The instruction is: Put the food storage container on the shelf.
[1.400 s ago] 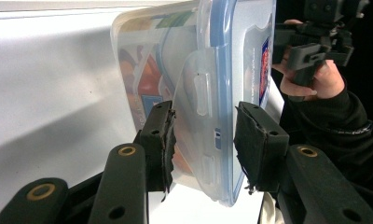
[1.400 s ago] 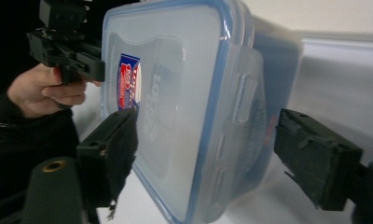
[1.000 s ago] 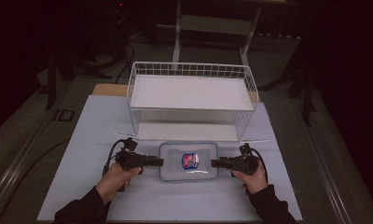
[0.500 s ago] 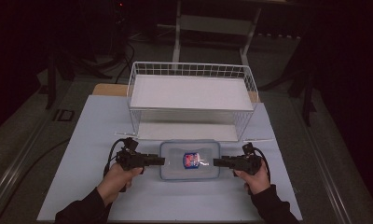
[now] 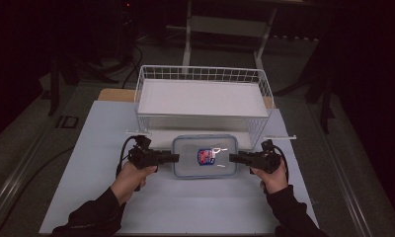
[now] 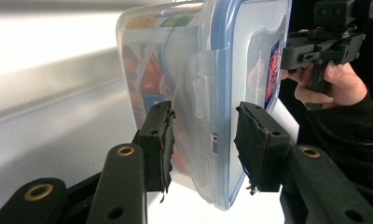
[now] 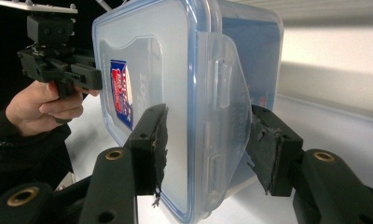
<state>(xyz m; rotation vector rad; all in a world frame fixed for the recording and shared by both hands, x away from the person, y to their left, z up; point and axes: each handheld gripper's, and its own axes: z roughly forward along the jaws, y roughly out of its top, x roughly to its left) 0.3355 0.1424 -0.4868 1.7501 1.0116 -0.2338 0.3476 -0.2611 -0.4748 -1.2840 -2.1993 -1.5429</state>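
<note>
A clear plastic food box (image 5: 204, 156) with a blue-rimmed lid and a red-and-blue label lies on the white table (image 5: 87, 148) between both tools. The left gripper (image 6: 202, 140) and the right gripper (image 7: 204, 140) each stand parted around an end latch flap, pads not pressing. Just beyond stands a white wire basket (image 5: 201, 98).

High view overhead facing forward, both gripper views close, sharing the lidded container (image 5: 204, 156) from opposite ends
</note>
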